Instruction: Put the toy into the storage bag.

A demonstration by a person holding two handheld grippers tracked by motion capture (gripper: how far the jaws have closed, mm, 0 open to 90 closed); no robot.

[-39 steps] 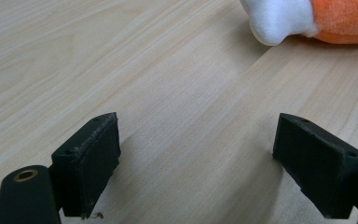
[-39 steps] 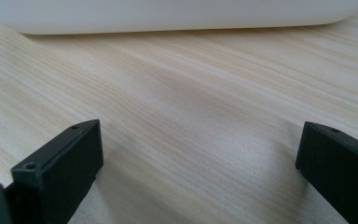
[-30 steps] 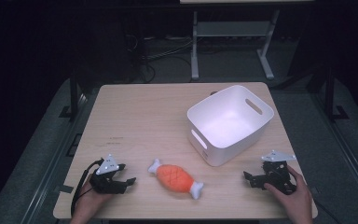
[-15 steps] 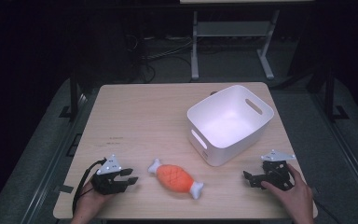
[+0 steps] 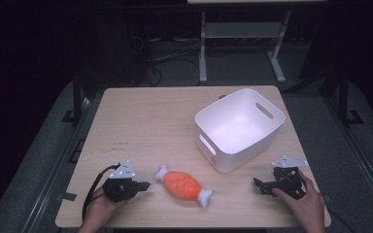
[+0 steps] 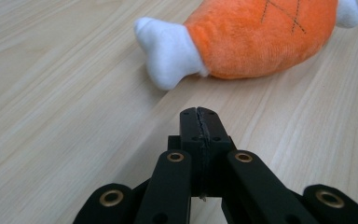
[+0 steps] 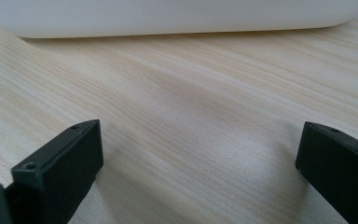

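An orange plush drumstick [image 5: 184, 185] with white bone ends lies near the table's front edge. My left gripper [image 5: 144, 185] rests just left of it and points at its near white end [image 6: 168, 49] without touching. Its jaws have just been closing and now meet with nothing between them; in the left gripper view the shut tips of that gripper [image 6: 199, 114] sit a little short of the toy. My right gripper [image 5: 257, 184] lies at the front right, open and empty, aimed toward the toy. Bare wood lies between the spread jaws of that gripper [image 7: 200, 140].
A white plastic bin [image 5: 233, 145] with handle slots stands empty at the right middle of the wooden table [image 5: 150, 121]; the bin's lower wall [image 7: 168, 16] runs across the top of the right gripper view. Dark floor and a metal stand lie beyond the table.
The left gripper's jaws have come together on nothing, and that hand has edged slightly toward the toy. The right hand and the toy have stayed put.
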